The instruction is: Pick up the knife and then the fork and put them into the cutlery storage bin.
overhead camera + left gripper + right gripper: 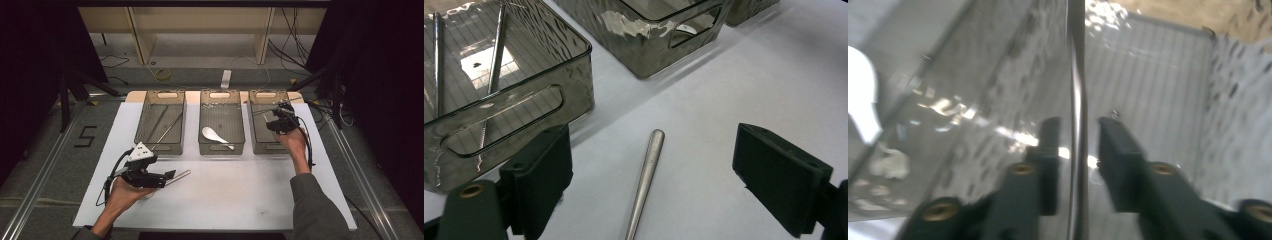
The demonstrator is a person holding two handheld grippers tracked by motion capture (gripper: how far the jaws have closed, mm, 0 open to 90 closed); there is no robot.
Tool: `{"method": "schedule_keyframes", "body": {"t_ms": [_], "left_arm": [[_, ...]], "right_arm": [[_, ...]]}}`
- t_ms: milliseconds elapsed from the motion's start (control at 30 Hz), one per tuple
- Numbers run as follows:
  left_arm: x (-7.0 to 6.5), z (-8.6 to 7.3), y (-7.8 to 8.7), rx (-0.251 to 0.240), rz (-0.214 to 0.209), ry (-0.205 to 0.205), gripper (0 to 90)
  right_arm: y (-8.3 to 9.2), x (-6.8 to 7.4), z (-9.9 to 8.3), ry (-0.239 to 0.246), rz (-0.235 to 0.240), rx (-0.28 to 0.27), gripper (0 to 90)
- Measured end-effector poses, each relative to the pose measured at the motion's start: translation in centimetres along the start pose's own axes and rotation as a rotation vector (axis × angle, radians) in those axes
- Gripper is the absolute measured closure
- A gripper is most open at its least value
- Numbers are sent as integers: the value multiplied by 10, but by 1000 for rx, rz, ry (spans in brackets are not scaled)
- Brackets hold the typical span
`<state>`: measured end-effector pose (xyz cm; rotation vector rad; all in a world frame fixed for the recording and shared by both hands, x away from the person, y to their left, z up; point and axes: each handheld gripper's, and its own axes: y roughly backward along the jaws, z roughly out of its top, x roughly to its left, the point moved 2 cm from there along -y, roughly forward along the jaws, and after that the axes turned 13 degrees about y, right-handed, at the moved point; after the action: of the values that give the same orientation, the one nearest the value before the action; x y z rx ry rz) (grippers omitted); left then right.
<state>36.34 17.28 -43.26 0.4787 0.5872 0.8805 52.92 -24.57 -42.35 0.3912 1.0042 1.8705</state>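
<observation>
Rippled smoky plastic bins (160, 122) hold slim metal rods (496, 50).

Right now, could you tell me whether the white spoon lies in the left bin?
No, the spoon lies in the middle bin; the left bin holds thin metal rods.

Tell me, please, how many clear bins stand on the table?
3, in a row at the far edge: left bin, middle bin, right bin. None seems hidden.

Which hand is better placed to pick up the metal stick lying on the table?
Left. Its open tool already straddles the metal stick on the white table, while the right tool is over the far right bin.
</observation>
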Motion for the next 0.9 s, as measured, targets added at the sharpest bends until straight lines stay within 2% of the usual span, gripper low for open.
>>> {"method": "schedule_keyframes", "body": {"t_ms": [100,200,300,400,600,733,800,900], "left_arm": [[0,0,0,1,3,1,155],[1,0,-1,8,4,4,156],[1,0,-2,23,5,5,155],[2,-1,-5,47,10,3,155],[3,0,-5,54,19,2,157],[4,-1,-8,90,20,2,159],[4,-3,-11,120,28,-12,162],[3,-4,-14,150,36,-19,162]], "right_arm": [[9,4,3,45,6,-26,610],[19,7,3,52,19,-61,549],[27,14,2,94,40,-86,480],[39,27,-4,169,66,-119,415],[65,60,-16,252,149,-191,359],[73,78,-26,269,203,-217,332],[74,86,-34,286,241,-231,324],[74,94,-42,292,265,-222,314]]}}
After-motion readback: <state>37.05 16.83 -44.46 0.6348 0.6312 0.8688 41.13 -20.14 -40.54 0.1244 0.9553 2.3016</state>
